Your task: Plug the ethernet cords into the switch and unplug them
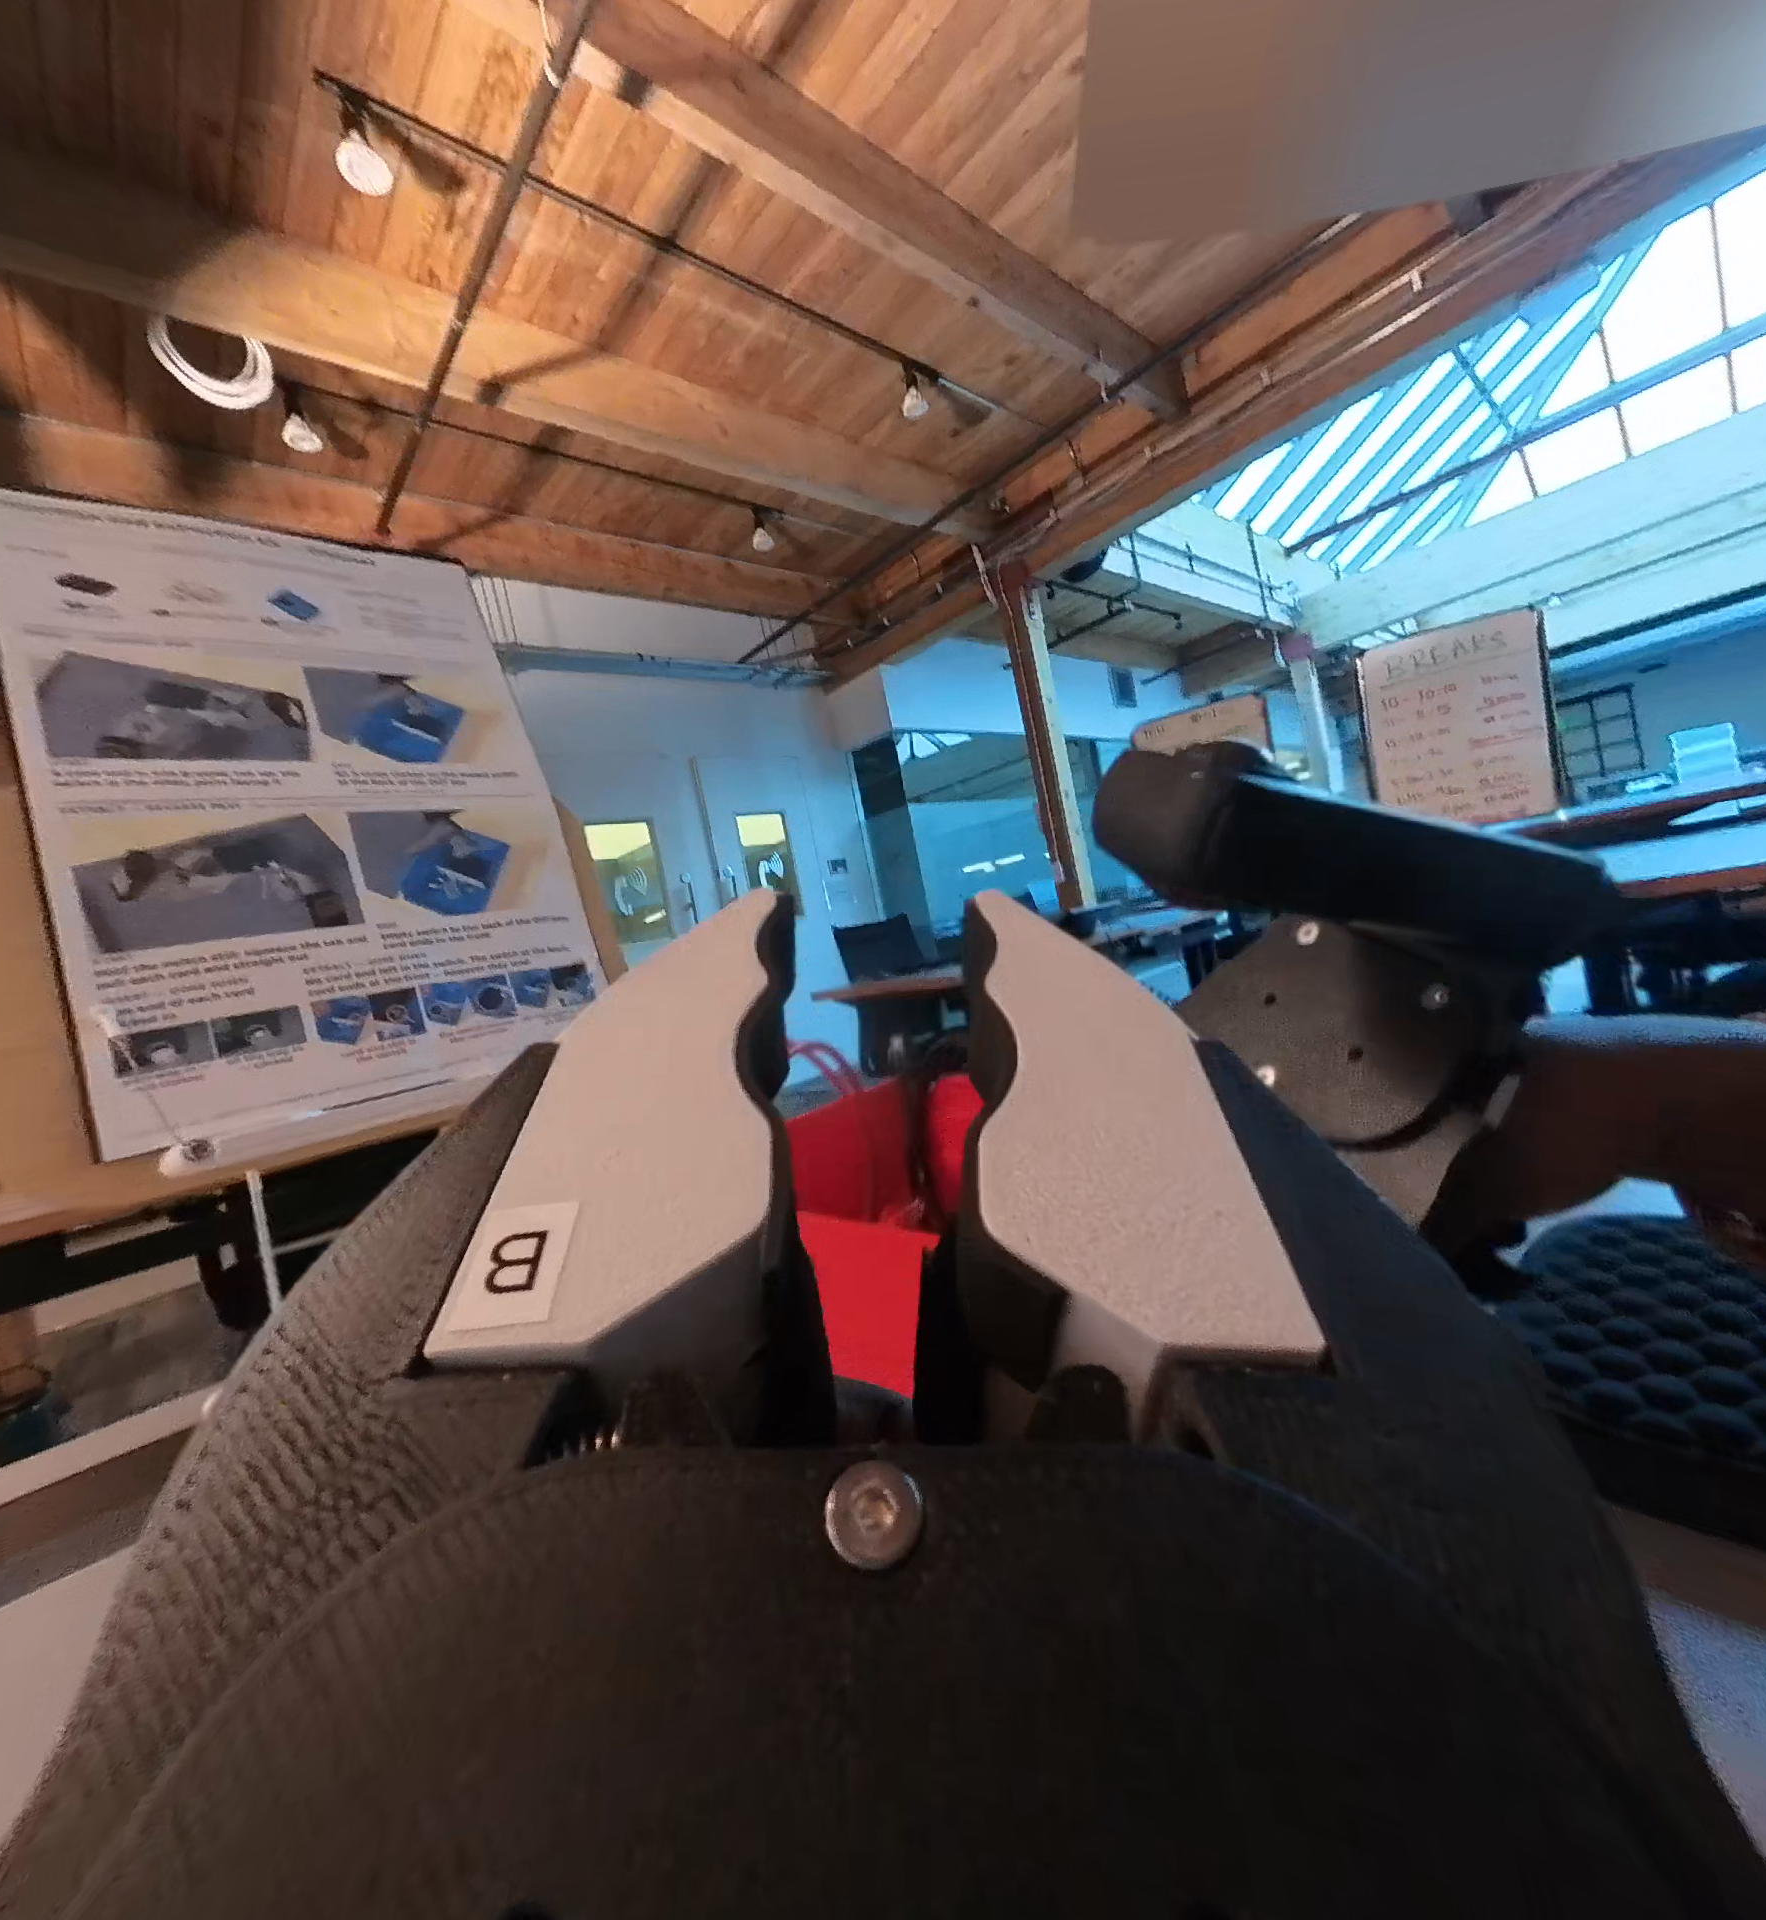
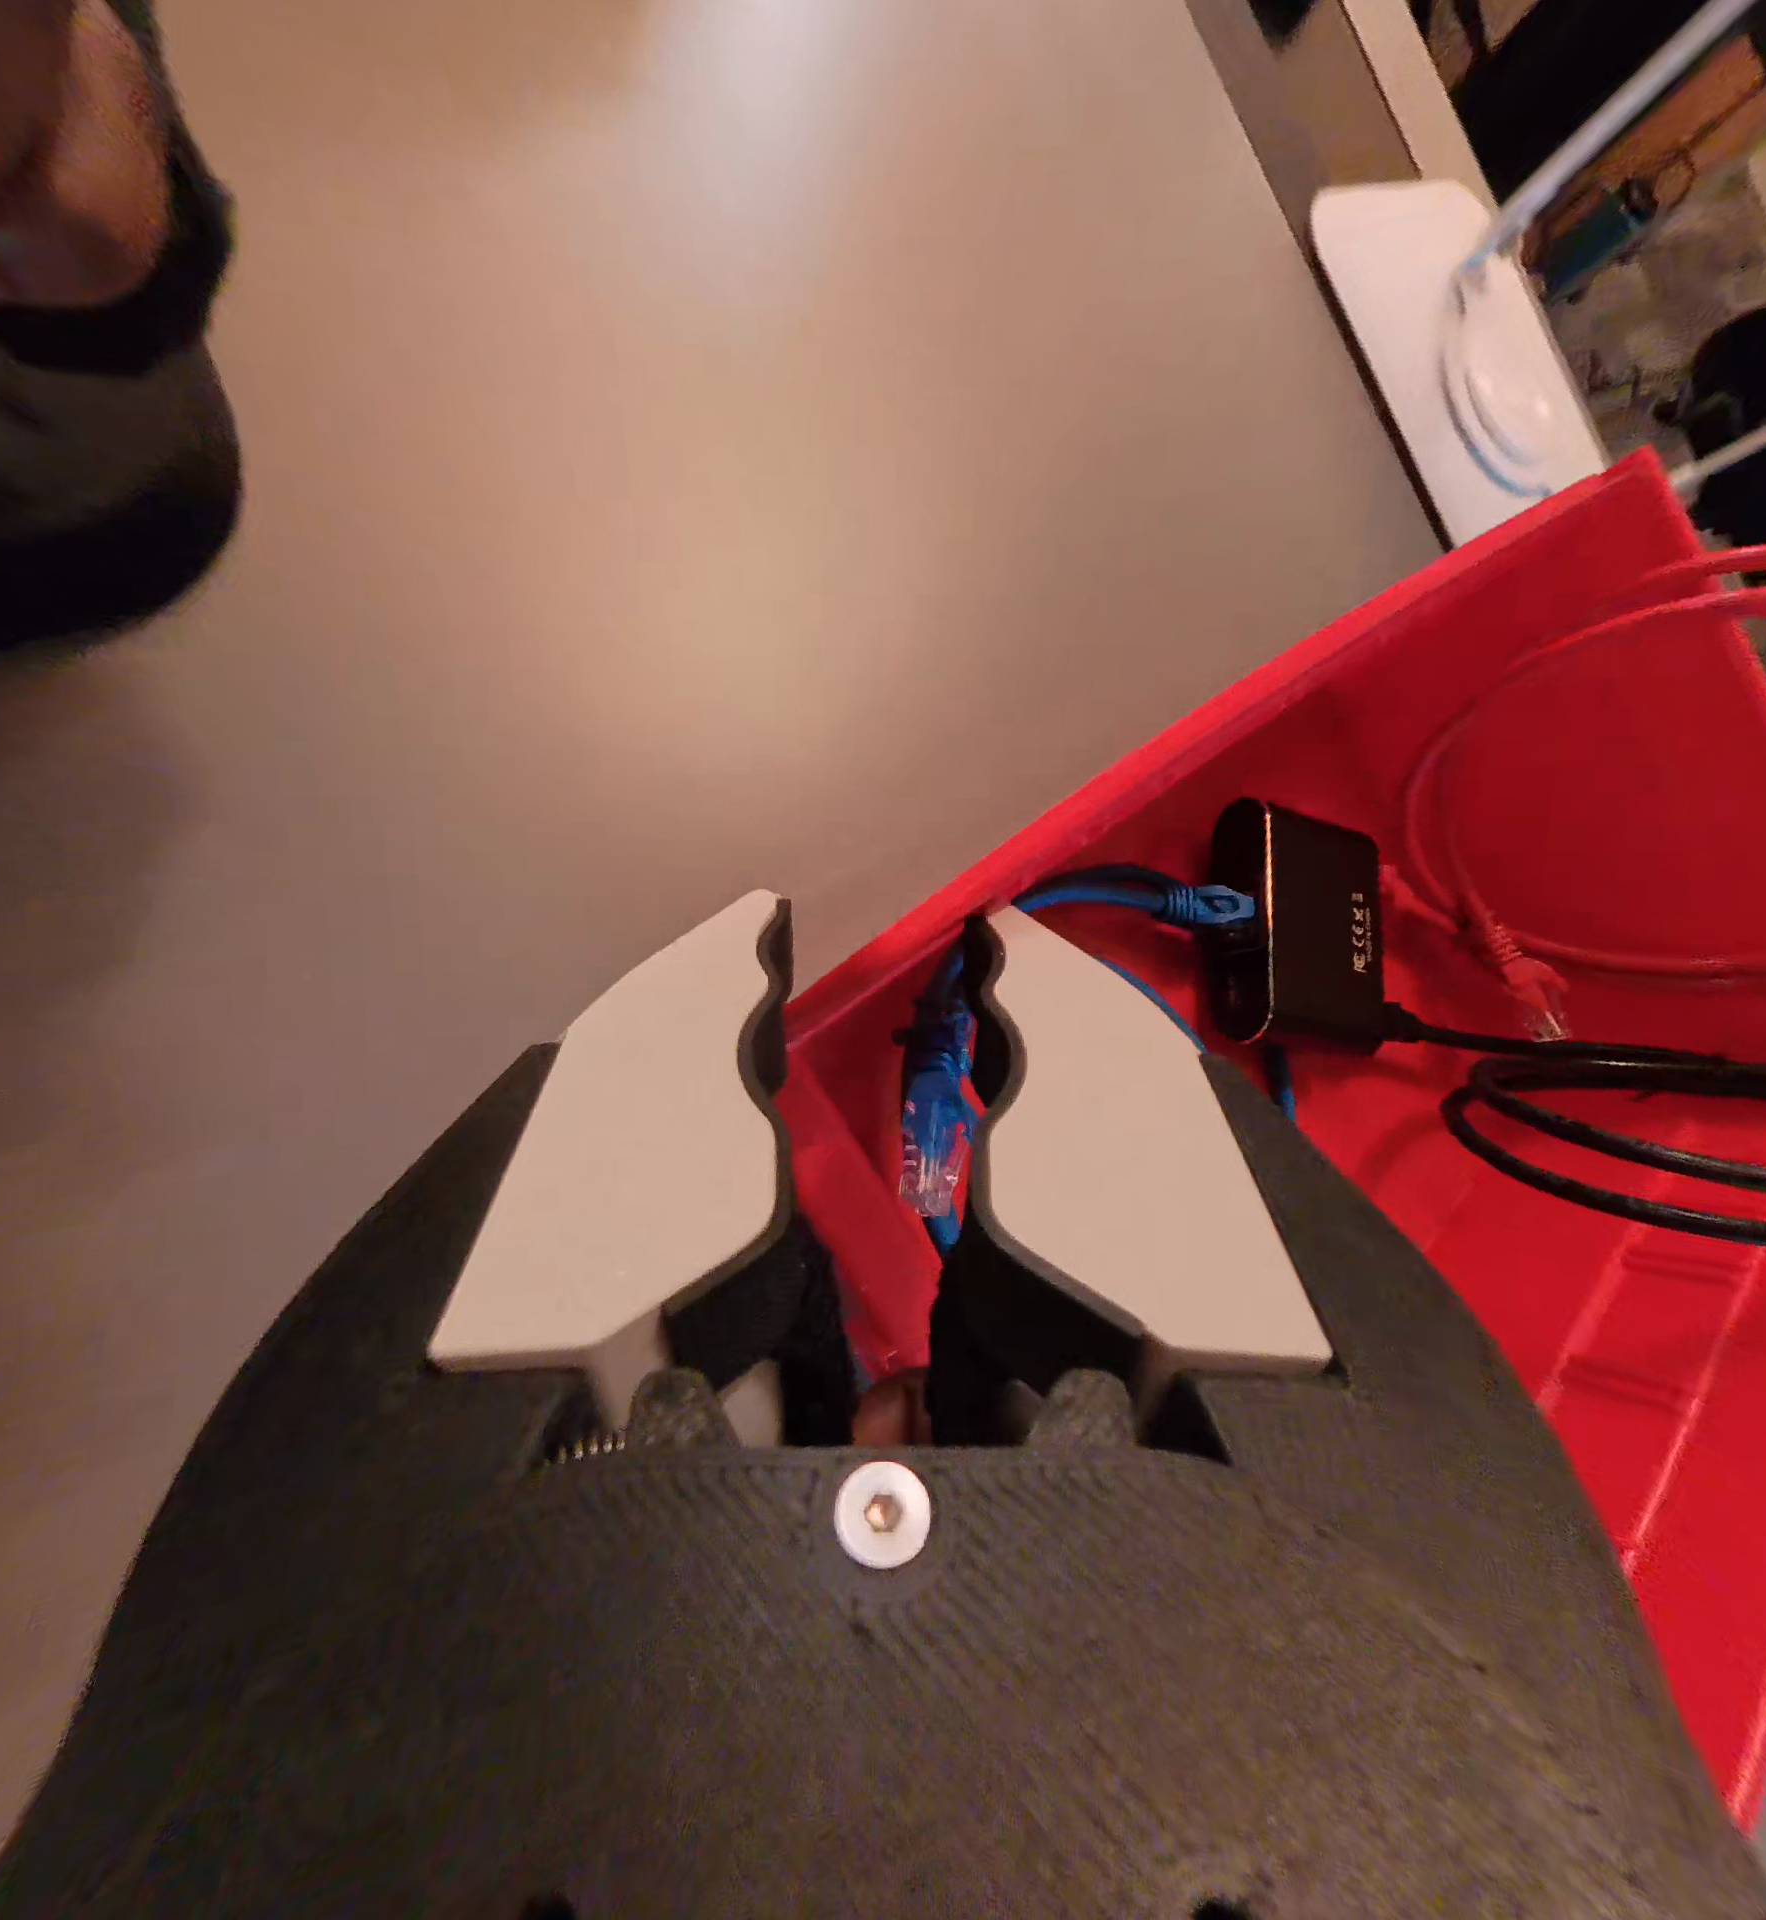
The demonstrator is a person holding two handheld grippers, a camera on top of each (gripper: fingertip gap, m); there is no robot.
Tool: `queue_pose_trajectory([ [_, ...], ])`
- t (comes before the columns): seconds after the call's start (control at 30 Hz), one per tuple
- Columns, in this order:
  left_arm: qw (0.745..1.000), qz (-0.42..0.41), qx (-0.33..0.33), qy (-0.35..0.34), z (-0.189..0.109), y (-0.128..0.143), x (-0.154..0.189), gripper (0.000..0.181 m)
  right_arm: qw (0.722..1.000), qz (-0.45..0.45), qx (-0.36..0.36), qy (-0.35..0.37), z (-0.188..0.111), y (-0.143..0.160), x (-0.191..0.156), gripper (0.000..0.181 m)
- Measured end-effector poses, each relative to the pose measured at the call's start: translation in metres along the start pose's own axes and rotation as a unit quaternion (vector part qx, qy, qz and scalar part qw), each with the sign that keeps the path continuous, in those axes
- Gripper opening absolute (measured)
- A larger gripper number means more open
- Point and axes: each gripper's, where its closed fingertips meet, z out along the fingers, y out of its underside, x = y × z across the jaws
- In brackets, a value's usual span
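Right tool gapes empty above loose blue plug; left tool likewise.

Bright skylight, warm glare on table, edges blurred.

A plank ceiling with track lights meets a bright skylight, above a poster board, desks and a beige surface.

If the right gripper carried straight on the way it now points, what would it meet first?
Probably the loose blue cord plug, seen in the gap of the open right gripper, just inside the red bin's wall; depth is unclear, so the wall might come first.
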Motion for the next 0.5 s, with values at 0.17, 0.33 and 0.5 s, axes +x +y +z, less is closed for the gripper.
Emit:
queue_pose_trajectory([
  [0.17, 0.999, -0.006, 0.030, -0.040, -0.009, -0.012, -0.020, 0.029, 0.999, -0.037, 0.025, -0.015, 0.021, -0.037, -0.026, 0.032],
  [0.33, 0.992, -0.035, 0.053, -0.111, -0.027, -0.022, -0.058, 0.028, 0.996, -0.057, 0.052, -0.034, 0.038, -0.067, -0.050, 0.033],
  [0.5, 0.986, 0.018, 0.072, -0.148, -0.048, -0.042, -0.079, 0.028, 0.994, -0.062, 0.073, -0.052, 0.056, -0.097, -0.069, 0.034],
])
